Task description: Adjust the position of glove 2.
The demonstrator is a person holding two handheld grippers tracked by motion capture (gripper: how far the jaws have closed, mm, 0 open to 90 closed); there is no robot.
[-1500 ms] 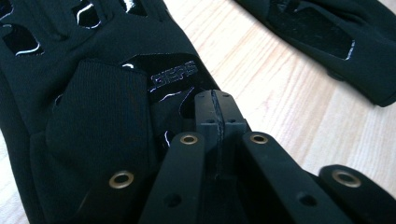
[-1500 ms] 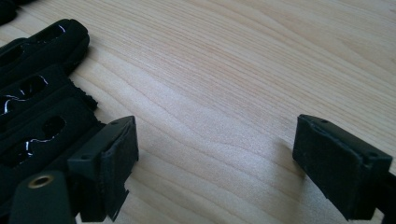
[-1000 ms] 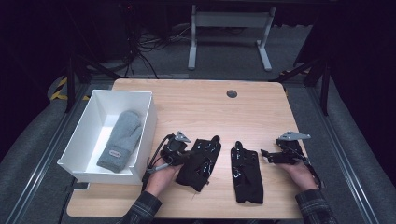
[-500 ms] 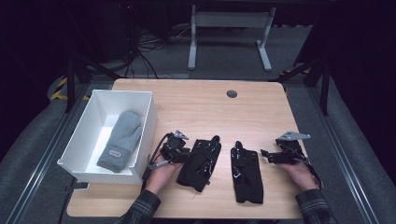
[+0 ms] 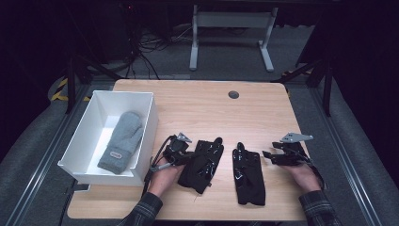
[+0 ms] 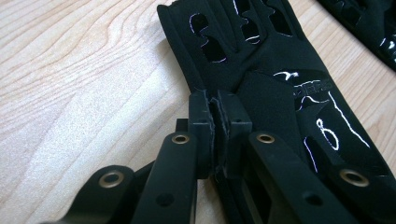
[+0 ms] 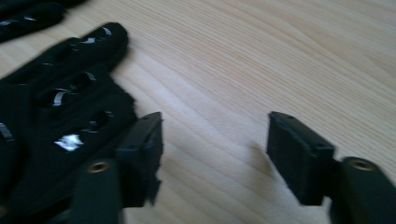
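Left claw [image 6: 215, 122] lies low, pinching the black glove's [image 6: 261, 70] edge.

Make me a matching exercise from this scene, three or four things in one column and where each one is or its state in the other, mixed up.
1. grey mitten
2. left gripper
3. right gripper
4. right-hand black glove

A. jaws apart over bare wood beside a glove
B. lying in the white box
C. shut on the edge of a black glove
D. flat on the table, between the two grippers

Pairs: 1-B, 2-C, 3-A, 4-D
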